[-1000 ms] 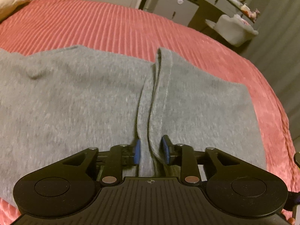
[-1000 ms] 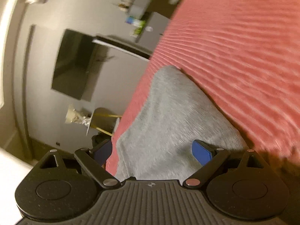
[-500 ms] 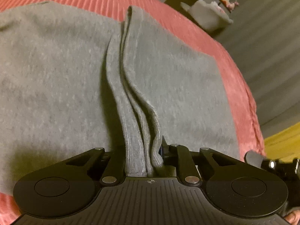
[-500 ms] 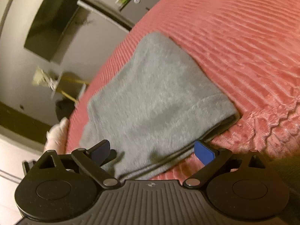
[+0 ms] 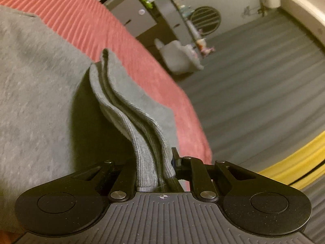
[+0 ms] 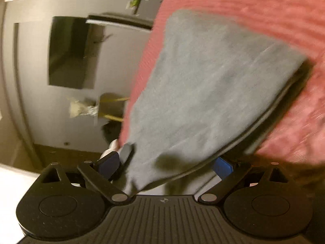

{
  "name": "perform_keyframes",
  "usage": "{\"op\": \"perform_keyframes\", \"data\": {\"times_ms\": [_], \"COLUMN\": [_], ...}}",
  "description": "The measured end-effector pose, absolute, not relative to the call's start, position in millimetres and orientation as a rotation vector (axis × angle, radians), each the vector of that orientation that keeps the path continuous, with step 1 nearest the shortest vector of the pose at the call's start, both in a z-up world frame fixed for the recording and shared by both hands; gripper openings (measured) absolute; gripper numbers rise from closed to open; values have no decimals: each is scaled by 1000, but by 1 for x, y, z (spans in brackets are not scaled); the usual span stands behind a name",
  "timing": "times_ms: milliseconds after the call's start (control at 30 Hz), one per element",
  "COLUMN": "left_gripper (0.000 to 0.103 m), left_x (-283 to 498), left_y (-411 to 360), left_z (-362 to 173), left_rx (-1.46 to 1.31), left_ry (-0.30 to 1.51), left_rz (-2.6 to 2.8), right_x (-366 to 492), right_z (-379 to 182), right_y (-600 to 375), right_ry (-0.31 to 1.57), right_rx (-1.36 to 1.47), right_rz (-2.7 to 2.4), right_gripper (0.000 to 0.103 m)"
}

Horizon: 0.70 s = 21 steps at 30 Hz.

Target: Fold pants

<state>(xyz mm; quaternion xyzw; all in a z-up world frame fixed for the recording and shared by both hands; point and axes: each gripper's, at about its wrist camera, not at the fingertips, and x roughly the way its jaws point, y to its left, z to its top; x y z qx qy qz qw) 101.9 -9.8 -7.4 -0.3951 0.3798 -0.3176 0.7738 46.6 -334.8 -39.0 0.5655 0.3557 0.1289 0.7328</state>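
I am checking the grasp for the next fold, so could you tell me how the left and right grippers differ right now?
The left gripper is shut on the grey pants, pinching a bunched stack of ribbed hem layers; the right gripper stands wide open. The left lifts its cloth in a raised ridge, while the pants' corner merely hangs between the right's spread blue pads. Both point across the red bedspread.

pants (image 5: 36, 85): grey knit cloth, matt, soft, fine ribbing at cuff edge | bedspread (image 5: 85, 20): red cloth, ribbed, plush, matt | left gripper (image 5: 154, 163): black plastic, matt, grooved body, shiny metal pivot pins | right gripper (image 6: 164, 164): same black matt plastic, blue pads (image 6: 223, 165) smooth | floor (image 5: 264, 77): grey, striped, matt
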Motion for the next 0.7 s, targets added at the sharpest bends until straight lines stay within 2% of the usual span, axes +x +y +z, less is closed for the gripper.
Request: {"op": "perform_keyframes", "data": {"times_ms": [133, 167, 200, 233, 300, 367, 467, 567, 633, 700], "left_gripper": [14, 14, 14, 14, 14, 14, 14, 14, 14, 14], "left_x": [102, 101, 101, 102, 104, 104, 98, 94, 94, 98], "left_y": [1, 5, 9, 10, 10, 5, 3, 8, 6, -3], "left_z": [-3, -3, -3, -5, -7, -7, 1, 5, 5, -3], "left_rx": [-890, -891, -896, -900, -889, -852, -789, -764, -693, -617], "left_ry": [770, 763, 764, 774, 804, 825, 817, 809, 858, 962], "left_rz": [-695, -684, -669, -662, -650, -645, -629, -623, -608, -563], "right_x": [52, 51, 48, 45, 32, 30, 34, 42, 38, 44], "right_z": [-31, -31, -31, -31, -45, -55, -47, -30, -19, -18], "right_y": [-334, -343, -354, -366, -389, -397, -390, -385, -386, -389], "right_ry": [711, 678, 647, 630, 602, 602, 615, 616, 581, 678], "right_rx": [1141, 1136, 1121, 1103, 1271, 1379, 1281, 1149, 1078, 1001], "right_rz": [170, 101, 0, -112, -281, -307, -327, -307, -261, -304], "right_gripper": [95, 89, 76, 70, 40, 39, 39, 11, 11, 11]}}
